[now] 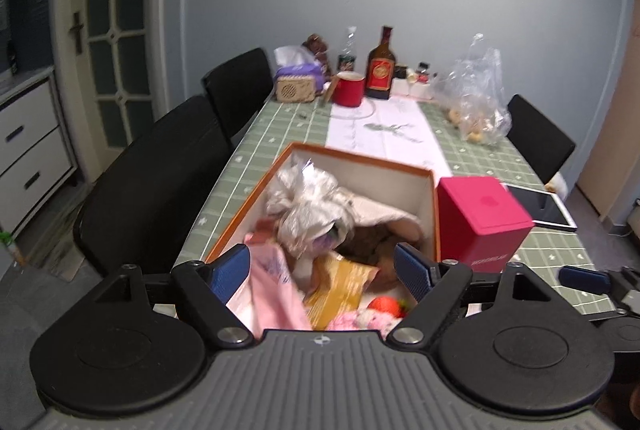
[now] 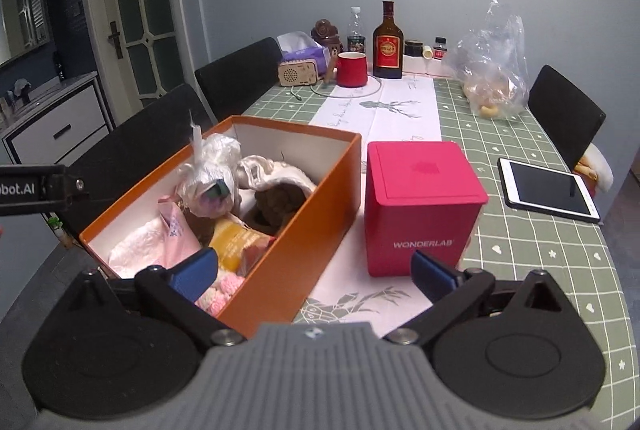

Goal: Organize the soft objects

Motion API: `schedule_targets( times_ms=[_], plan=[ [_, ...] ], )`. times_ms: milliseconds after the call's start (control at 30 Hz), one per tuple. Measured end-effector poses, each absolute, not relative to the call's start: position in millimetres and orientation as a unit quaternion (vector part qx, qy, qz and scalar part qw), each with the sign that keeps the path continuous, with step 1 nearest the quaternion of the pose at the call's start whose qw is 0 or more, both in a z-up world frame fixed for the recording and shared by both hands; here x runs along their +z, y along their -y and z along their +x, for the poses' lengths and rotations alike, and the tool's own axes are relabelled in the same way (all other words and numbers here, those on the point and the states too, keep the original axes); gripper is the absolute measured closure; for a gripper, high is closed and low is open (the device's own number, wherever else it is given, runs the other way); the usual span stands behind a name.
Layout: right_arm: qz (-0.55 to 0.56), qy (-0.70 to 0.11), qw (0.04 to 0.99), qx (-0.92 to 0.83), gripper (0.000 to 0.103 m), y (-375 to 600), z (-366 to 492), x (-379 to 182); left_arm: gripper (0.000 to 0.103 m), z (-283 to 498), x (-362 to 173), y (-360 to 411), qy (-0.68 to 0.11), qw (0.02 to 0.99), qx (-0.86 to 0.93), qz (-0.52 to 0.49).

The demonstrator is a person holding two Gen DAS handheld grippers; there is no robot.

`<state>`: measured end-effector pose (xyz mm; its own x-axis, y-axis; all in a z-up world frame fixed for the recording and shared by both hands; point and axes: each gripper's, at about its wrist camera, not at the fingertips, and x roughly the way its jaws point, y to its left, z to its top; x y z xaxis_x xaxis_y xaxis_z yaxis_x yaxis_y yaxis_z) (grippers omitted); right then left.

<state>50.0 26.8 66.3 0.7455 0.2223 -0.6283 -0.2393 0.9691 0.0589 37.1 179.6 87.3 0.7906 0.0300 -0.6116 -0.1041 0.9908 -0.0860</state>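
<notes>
Box first, from my left wrist view: the orange box sits right under and ahead of my left claw, and its long side runs straight away from me. My left claw's two blue fingers are wide apart and hold nothing. Between them I see the soft things inside the box: a pink cloth, a crinkly white bag, a brown plush and a yellow packet. They already lie in the box, so this could be a box getting filled or one getting sorted out. Now my right wrist view: the box lies ahead and to the left of my right claw, slanting away. The red tub stands just ahead, a bit right. My right claw is wide apart too, and empty. I think my left claw is nearer to the soft things.
</notes>
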Motion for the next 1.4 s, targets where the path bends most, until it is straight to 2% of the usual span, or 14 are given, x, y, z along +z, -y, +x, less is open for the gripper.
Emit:
schedule_targets(
  times_ms=[433,1400],
  plan=[
    [0.008,-0.365,0.925,0.103,0.003,-35,45,56,0.007,24,55,-181,-0.381,0.92,0.078,-0.053],
    [0.009,-0.372,0.923,0.099,0.003,-35,39,53,0.007,22,57,-169,-0.381,0.921,0.069,-0.037]
  ],
)
